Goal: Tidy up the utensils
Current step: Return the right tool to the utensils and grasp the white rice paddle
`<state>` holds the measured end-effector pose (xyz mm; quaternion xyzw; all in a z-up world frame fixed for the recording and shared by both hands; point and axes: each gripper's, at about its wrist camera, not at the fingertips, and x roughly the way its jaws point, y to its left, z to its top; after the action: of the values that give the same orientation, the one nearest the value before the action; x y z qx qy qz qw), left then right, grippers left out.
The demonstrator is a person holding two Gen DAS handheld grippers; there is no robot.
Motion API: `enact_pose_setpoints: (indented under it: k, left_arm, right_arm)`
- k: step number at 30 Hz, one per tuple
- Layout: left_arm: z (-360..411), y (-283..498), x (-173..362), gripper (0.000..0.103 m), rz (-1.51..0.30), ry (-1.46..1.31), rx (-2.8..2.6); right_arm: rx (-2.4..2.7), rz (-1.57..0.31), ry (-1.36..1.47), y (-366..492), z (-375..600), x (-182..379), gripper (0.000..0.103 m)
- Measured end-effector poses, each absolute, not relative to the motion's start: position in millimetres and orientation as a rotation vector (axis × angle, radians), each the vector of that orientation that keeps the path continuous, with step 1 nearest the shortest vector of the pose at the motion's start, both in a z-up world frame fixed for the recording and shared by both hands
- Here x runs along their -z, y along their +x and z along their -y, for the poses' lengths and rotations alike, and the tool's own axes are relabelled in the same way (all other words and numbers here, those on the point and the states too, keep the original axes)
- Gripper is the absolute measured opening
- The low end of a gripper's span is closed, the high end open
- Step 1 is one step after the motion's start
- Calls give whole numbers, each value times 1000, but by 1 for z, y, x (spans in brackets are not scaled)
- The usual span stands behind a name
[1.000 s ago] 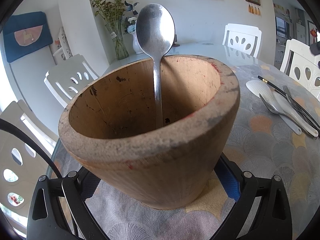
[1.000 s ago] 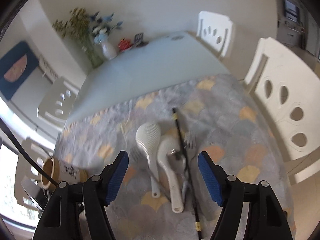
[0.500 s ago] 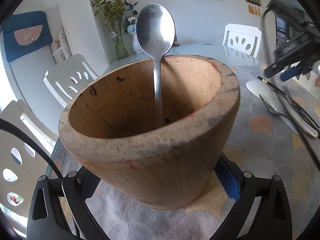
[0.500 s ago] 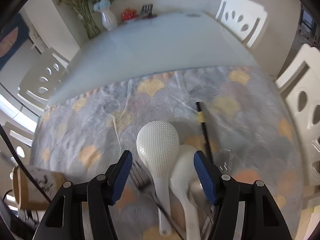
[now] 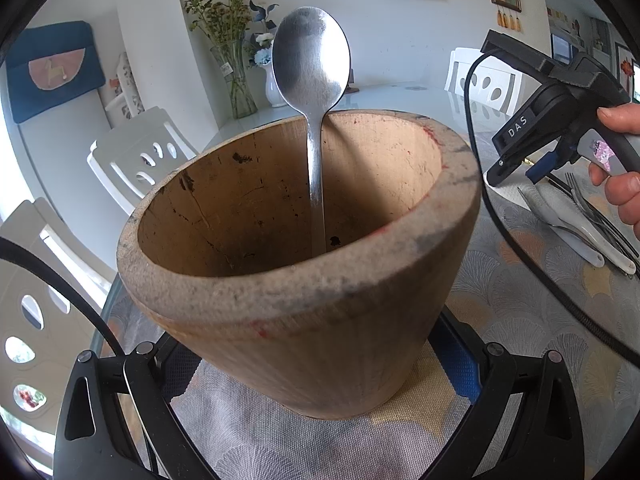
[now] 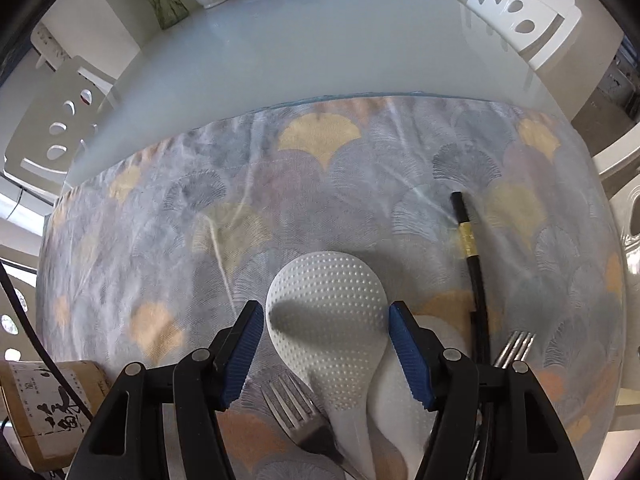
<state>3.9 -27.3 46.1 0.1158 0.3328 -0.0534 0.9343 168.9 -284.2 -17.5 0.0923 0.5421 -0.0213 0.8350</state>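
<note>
The right gripper (image 6: pixel 326 354) has just been narrowing its fingers, still clear of the stiff, light, slippery rice paddle (image 6: pixel 330 320) between them on the bench; better gripped across its handle. The left gripper (image 5: pixel 316 372) clamps the wooden holder (image 5: pixel 300 280).

Steel spoon (image 5: pixel 311 76) upright in wooden holder (image 5: pixel 304 280), dimpled white paddle (image 6: pixel 330 320) flat

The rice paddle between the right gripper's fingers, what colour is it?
White, with raised dots; clearest in the right wrist view.

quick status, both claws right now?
Left claw: shut on the wooden holder.
Right claw: open, astride the white rice paddle, not gripping.
</note>
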Motion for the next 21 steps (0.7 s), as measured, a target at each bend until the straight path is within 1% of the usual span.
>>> enact_pose_setpoints:
  k: [8, 12, 14, 16, 21]
  left_arm:
    - [26, 4, -46, 100, -681, 239, 108]
    - [27, 4, -46, 100, -681, 238, 108]
    - [27, 4, -46, 100, -681, 238, 109]
    - [27, 4, -46, 100, -681, 238, 109]
    - [28, 3, -46, 100, -685, 241, 106]
  right_arm:
    - [70, -1164, 85, 181, 262, 24, 64]
    - [26, -1159, 119, 180, 260, 19, 64]
    - [9, -1163, 131, 179, 260, 18, 69]
    - [-15, -1171, 124, 179, 256, 19, 79]
    - [-7, -1173, 36, 175, 241, 32, 81]
